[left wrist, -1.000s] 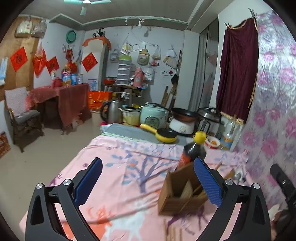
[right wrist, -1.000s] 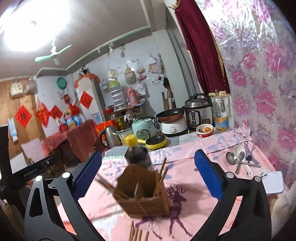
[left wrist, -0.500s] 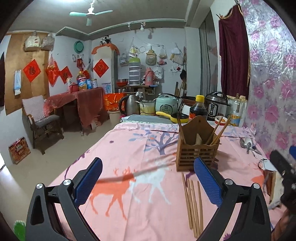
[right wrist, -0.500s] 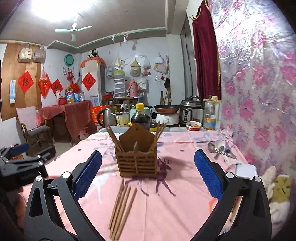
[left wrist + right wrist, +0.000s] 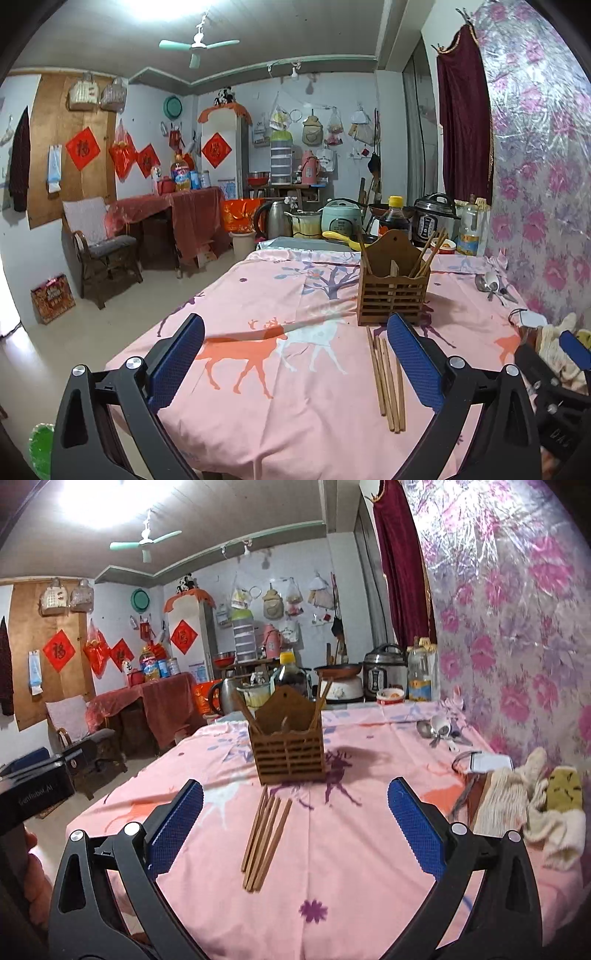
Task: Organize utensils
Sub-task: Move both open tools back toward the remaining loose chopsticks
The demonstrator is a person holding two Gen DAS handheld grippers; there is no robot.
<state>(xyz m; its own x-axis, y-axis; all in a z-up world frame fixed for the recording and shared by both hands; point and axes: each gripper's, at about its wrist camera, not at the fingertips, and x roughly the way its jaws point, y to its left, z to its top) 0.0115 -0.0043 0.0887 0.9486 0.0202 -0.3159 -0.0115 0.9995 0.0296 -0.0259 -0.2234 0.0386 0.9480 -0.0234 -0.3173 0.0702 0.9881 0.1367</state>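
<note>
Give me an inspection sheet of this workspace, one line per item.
Surface: pink deer-print tablecloth, wrinkled.
Job's things: loose chopsticks flat in front of upright wooden holder; a few chopsticks stand inside.
Clutter: spoons, cloths, white card to the right.
Grippers: left hand-held gripper and right hand-held gripper open, empty.
Cables: nothing seen.
Surroundings: cookers, soy bottle behind; chair left.

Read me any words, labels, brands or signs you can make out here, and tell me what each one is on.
"GenRobot.AI", partly blurred: on the black body of the left claw.
"福": on the red diamond poster on the wooden wall panel.
Second red diamond poster, on the white fridge: one character, too blurred to read.
Oil bottle label, pressure cooker panel: too small to read.
</note>
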